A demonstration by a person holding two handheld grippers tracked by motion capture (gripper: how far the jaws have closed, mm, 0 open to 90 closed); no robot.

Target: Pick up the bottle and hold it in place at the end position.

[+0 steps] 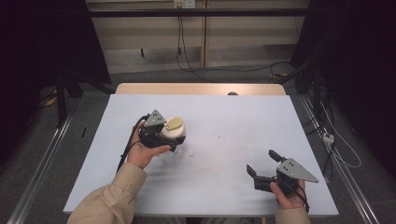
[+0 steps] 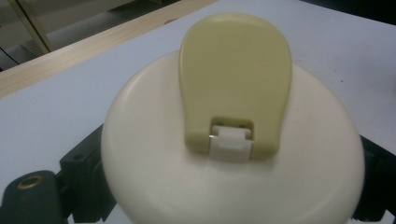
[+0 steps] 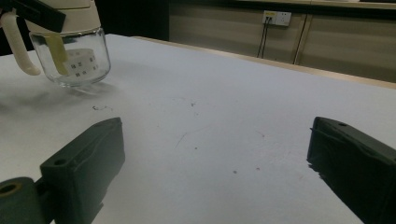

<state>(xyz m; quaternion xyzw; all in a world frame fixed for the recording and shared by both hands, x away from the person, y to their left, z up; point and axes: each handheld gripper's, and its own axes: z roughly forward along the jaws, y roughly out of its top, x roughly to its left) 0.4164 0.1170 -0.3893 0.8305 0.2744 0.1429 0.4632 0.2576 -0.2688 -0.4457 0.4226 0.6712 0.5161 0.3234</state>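
Observation:
A glass jug (image 1: 173,128) with a cream lid (image 2: 154,154) and a yellow-green flip cap (image 2: 236,79) is at the left middle of the table. My left gripper (image 1: 172,135) is shut on the lid, one black jaw on each side of it. In the right gripper view the jug (image 3: 70,56) shows a clear glass body, a cream handle and a white label, and it looks slightly tilted. My right gripper (image 1: 261,162) rests near the front right, open, jaws wide apart with nothing between them (image 3: 215,158).
A pale blue sheet (image 1: 224,121) covers the table, with a wooden strip (image 1: 201,88) along the far edge and a small dark thing (image 1: 232,94) on it. Cables run over the floor behind and to the right.

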